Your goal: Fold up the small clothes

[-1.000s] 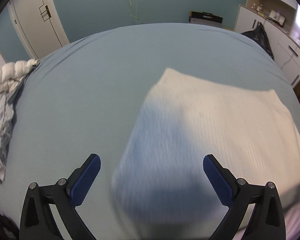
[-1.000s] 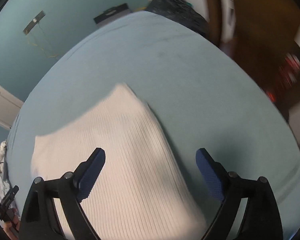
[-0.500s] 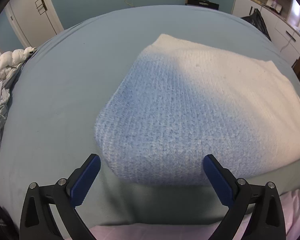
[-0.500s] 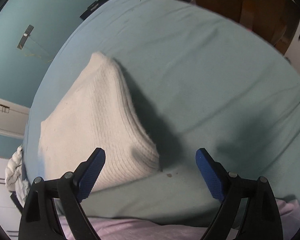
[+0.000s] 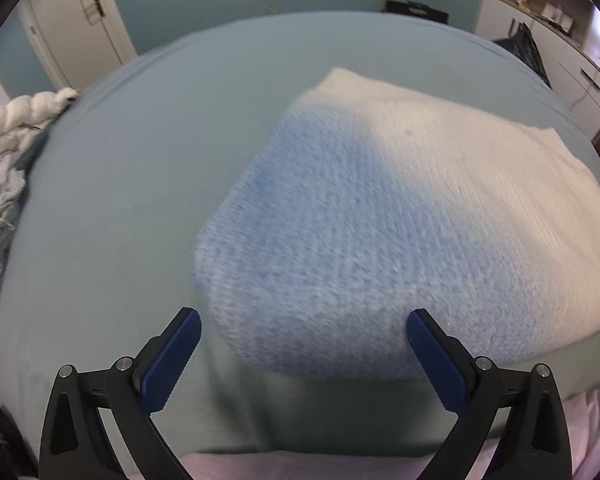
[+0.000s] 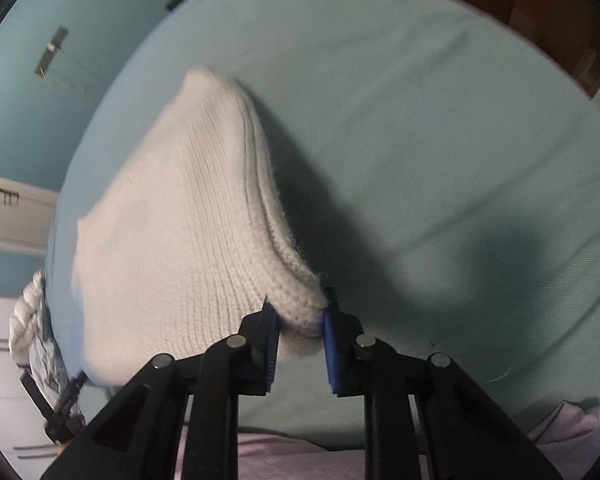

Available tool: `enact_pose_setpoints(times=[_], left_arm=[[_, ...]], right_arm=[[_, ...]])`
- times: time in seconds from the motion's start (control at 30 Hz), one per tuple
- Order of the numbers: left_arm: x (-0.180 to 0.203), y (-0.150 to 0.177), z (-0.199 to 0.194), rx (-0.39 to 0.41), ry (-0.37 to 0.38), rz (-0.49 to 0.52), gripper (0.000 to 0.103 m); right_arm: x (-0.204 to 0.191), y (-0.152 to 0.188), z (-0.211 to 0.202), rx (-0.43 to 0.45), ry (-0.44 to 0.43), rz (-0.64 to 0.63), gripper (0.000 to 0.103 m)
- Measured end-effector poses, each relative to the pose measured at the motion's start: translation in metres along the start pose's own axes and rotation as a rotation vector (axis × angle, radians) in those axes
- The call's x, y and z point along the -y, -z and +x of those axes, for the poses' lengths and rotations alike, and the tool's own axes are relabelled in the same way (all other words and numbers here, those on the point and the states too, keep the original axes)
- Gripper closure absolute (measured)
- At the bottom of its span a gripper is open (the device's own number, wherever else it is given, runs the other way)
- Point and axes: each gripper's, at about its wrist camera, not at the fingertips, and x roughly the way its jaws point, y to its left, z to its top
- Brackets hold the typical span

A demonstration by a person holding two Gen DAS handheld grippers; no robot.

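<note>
Both cams sit on the grippers, angled steeply down at the bed (image 5: 148,184), close in. Left cam looks over the white knit (image 5: 380,216) from its near left corner; right cam (image 6: 204,248) from the near right corner. Both share knit, sheet, teal wall.

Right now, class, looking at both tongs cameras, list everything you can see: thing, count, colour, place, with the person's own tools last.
knitted garment: one, cream, folded on the bed, near corner in the right tongs
bed sheet: one, pale blue-green, covering the bed
crumpled bedding: one heap, white and grey, bed's left edge
cupboards: white, far right
door: one, white, far left
left tongs: black with blue pads, open, before the garment
right tongs: just closed on the garment's corner
</note>
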Motion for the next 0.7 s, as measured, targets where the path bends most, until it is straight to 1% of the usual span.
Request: enact_pose_setpoints(times=[0.03, 0.07, 0.1, 0.13, 0.2, 0.23, 0.27, 0.3, 0.33, 0.37, 0.43, 0.5, 0.53, 0.57, 0.6, 0.67, 0.7], left_arm=[[0.0, -0.001, -0.001, 0.005, -0.01, -0.001, 0.0], [-0.001, 0.0, -0.001, 0.002, -0.008, -0.002, 0.0], [-0.001, 0.0, 0.001, -0.007, -0.001, -0.003, 0.0], [-0.002, 0.0, 0.003, -0.019, 0.005, -0.004, 0.0], [-0.003, -0.001, 0.009, -0.036, 0.01, -0.008, 0.0], [-0.003, -0.001, 0.011, -0.044, 0.013, -0.01, 0.0], [-0.005, -0.001, 0.012, -0.049, 0.016, -0.013, 0.0], [-0.006, -0.002, 0.013, -0.055, 0.021, -0.017, 0.0], [-0.007, -0.002, 0.016, -0.065, 0.027, -0.022, 0.0], [-0.009, -0.002, 0.019, -0.079, 0.033, -0.028, 0.0], [-0.012, -0.002, 0.025, -0.102, 0.045, -0.042, 0.0], [-0.013, -0.003, 0.033, -0.119, 0.049, -0.049, 0.0], [-0.013, -0.003, 0.036, -0.126, 0.047, -0.048, 0.0], [-0.013, -0.004, 0.039, -0.132, 0.043, -0.046, 0.0], [-0.013, -0.005, 0.042, -0.135, 0.038, -0.045, 0.0], [-0.013, -0.005, 0.044, -0.135, 0.029, -0.044, 0.0], [-0.013, -0.006, 0.046, -0.134, 0.025, -0.043, 0.0]], right_arm=[[0.006, 0.0, -0.003, 0.002, -0.008, 0.02, 0.089], [0.011, 0.001, -0.001, -0.02, 0.01, 0.035, 0.089], [0.016, 0.003, 0.002, -0.047, 0.035, 0.044, 0.089], [0.017, -0.001, 0.018, -0.086, 0.071, 0.059, 0.089], [0.028, 0.0, 0.035, -0.163, 0.102, 0.101, 0.088], [0.031, -0.001, 0.039, -0.174, 0.111, 0.123, 0.083], [0.035, -0.001, 0.039, -0.176, 0.125, 0.146, 0.07], [0.039, 0.001, 0.034, -0.172, 0.152, 0.167, 0.06], [0.042, 0.002, 0.028, -0.163, 0.19, 0.185, 0.04], [0.044, 0.002, 0.021, -0.154, 0.209, 0.2, 0.034], [0.043, 0.003, -0.003, -0.09, 0.2, 0.223, 0.034], [0.033, 0.008, -0.039, 0.033, 0.224, 0.22, 0.032], [0.023, 0.011, -0.055, 0.096, 0.228, 0.19, 0.032], [0.013, 0.015, -0.066, 0.135, 0.214, 0.15, 0.032], [-0.004, 0.02, -0.075, 0.174, 0.19, 0.082, 0.032], [-0.03, 0.027, -0.08, 0.203, 0.175, -0.033, 0.032], [-0.051, 0.032, -0.077, 0.202, 0.191, -0.134, 0.032]])
